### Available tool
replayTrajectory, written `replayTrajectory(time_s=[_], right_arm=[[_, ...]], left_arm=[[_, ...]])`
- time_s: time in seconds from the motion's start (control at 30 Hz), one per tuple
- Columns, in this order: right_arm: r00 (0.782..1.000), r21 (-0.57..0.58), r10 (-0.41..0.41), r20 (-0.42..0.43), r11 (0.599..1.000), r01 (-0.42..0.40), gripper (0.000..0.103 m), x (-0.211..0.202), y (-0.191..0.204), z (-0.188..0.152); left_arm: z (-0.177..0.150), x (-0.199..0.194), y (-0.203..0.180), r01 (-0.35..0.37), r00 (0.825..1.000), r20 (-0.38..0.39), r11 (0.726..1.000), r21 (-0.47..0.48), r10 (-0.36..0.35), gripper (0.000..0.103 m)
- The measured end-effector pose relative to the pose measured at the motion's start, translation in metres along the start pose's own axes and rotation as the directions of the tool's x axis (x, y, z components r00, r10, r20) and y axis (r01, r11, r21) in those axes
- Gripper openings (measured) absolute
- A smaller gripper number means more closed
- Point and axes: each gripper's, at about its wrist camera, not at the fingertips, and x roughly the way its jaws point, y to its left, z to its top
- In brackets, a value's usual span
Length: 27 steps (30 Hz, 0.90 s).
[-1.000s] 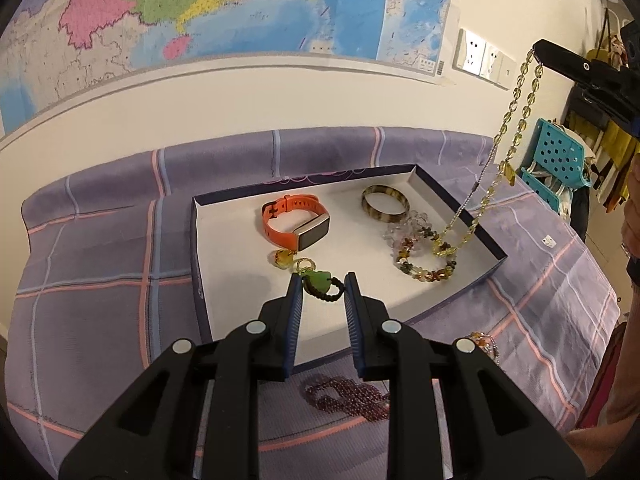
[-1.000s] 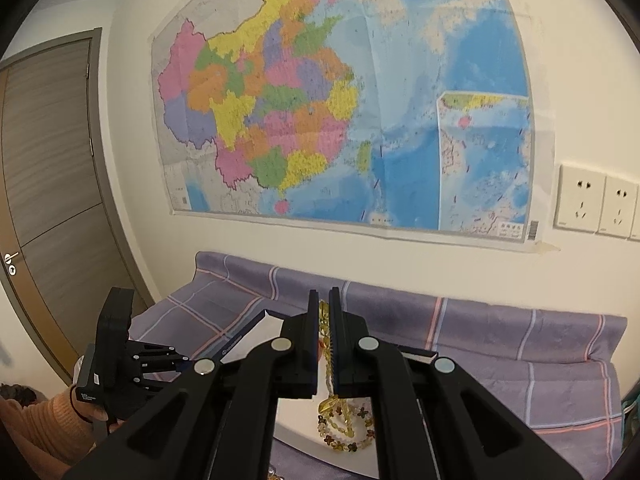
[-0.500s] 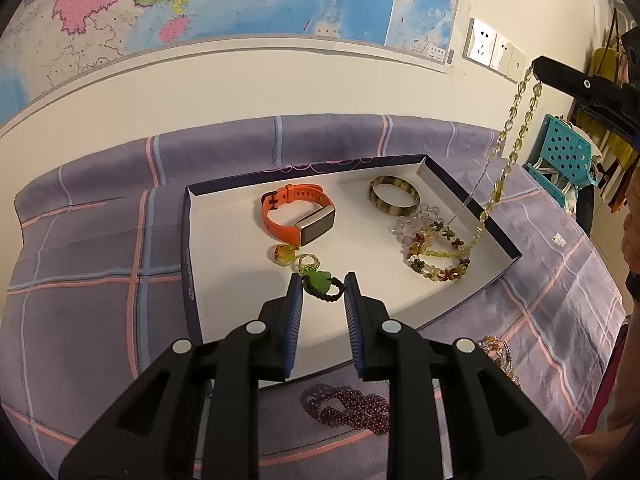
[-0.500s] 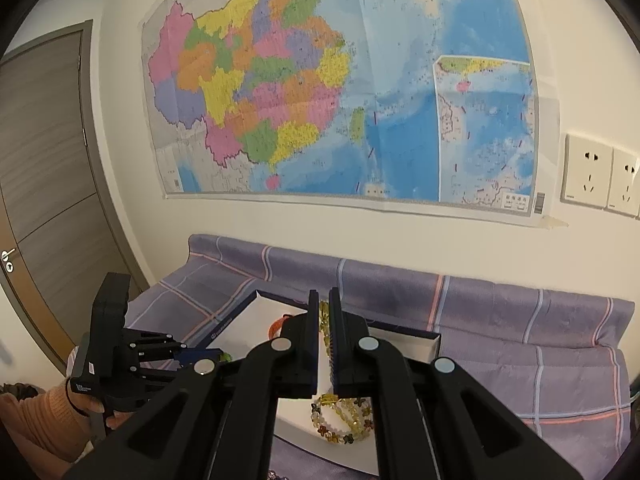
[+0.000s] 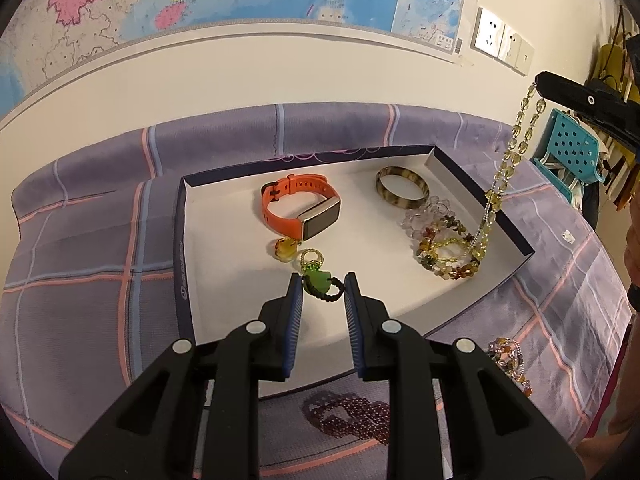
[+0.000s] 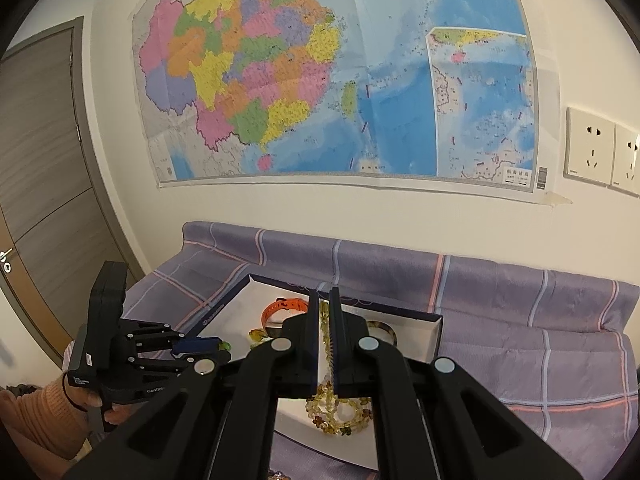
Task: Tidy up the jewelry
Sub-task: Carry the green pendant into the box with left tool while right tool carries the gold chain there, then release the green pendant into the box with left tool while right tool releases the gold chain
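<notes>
A white-lined tray with dark walls lies on the purple checked cloth. My left gripper hovers over its near part, shut on a green pendant with a black cord loop; a gold bead ring and a yellow stone trail from it onto the tray floor. My right gripper, seen at the right edge of the left wrist view, is shut on a yellow bead necklace. The necklace hangs down into the tray, and its lower end rests on a multicoloured bracelet.
In the tray lie an orange watch band, a tortoiseshell bangle and a clear bead bracelet. On the cloth in front lie a dark red bead bracelet and a mixed bead bracelet. A wall with a map stands behind.
The right gripper has sunk with the necklace, so more of its beads rest in the tray. The left gripper has dropped slightly toward the tray, still holding the pendant.
</notes>
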Motion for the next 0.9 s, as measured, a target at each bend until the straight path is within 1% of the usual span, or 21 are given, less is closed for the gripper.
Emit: replayTrajectory(time_s=[0.4,0.6,0.9], right_arm=[[0.998,0.018,0.007,-0.058,1.0,-0.006,0.003,0.018,-0.004,-0.012],[0.995,0.026,0.009,-0.096,1.0,-0.007,0.003,0.03,-0.006,-0.021],[0.99,0.044,0.012,-0.144,0.999,-0.006,0.003,0.045,-0.011,-0.034]], left_arm=[[0.0,0.016,0.006,-0.012,0.999,-0.034,1.0,-0.018,0.011,0.022],[0.002,0.025,0.006,-0.027,0.998,-0.057,0.999,-0.025,0.025,0.022],[0.001,0.035,0.008,-0.03,0.997,-0.077,0.999,-0.042,0.026,0.022]])
